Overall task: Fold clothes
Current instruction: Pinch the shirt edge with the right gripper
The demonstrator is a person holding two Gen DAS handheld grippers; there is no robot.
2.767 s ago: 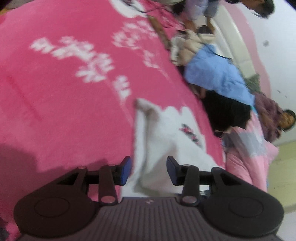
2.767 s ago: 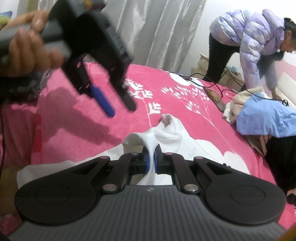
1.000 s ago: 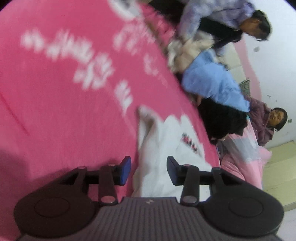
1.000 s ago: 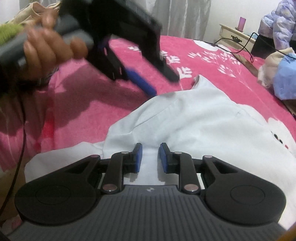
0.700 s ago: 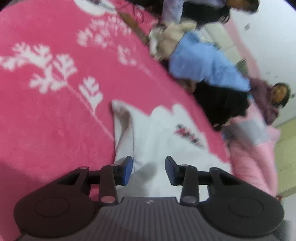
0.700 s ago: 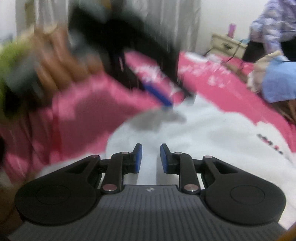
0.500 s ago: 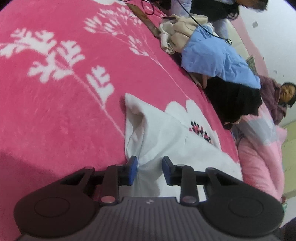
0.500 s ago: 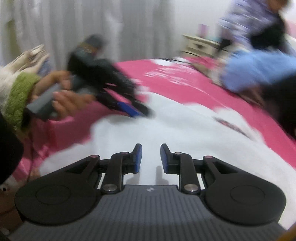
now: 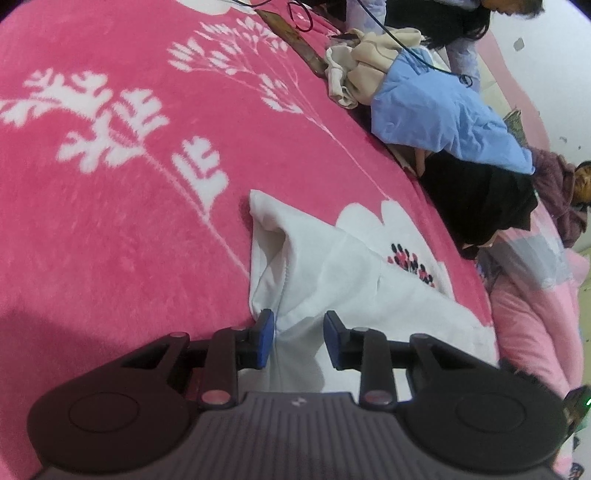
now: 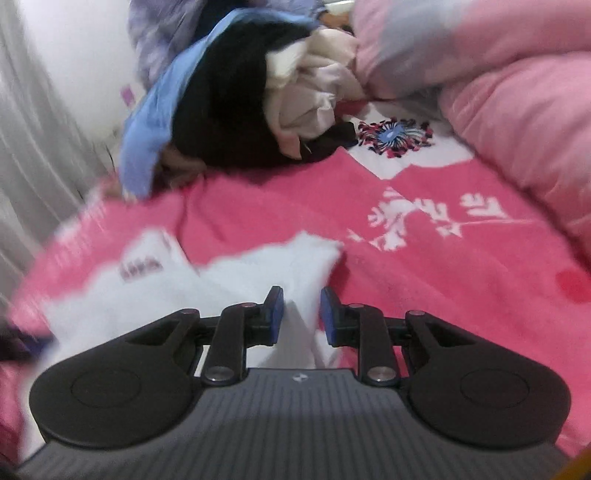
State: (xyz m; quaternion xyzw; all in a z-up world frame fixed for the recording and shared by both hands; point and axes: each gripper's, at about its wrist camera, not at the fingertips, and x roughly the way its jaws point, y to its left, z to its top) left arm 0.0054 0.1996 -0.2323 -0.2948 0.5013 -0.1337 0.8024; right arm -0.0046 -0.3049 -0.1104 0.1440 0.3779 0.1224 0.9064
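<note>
A white garment (image 9: 332,280) lies spread on the pink flowered blanket (image 9: 129,240). My left gripper (image 9: 299,338) sits low over the garment's near left edge. Its jaws stand a little apart with white cloth in the gap, and the left pad touches a raised fold. The right wrist view is blurred by motion. In it, my right gripper (image 10: 301,314) hovers over a corner of the white garment (image 10: 258,273). Its jaws are opening, with a ridge of cloth between them that the pads do not press.
A pile of clothes lies at the blanket's far side: a blue garment (image 9: 436,110), a black one (image 9: 476,195) and a beige one (image 9: 362,62). A person (image 9: 424,22) bends over it. A pink duvet (image 10: 517,103) rises on the right and a curtain (image 10: 37,147) hangs at the left.
My left gripper came down to the garment's left edge and its jaws narrowed. My right gripper swung fast across the garment and rolled. It now faces the clothes pile, and the left gripper has left its view.
</note>
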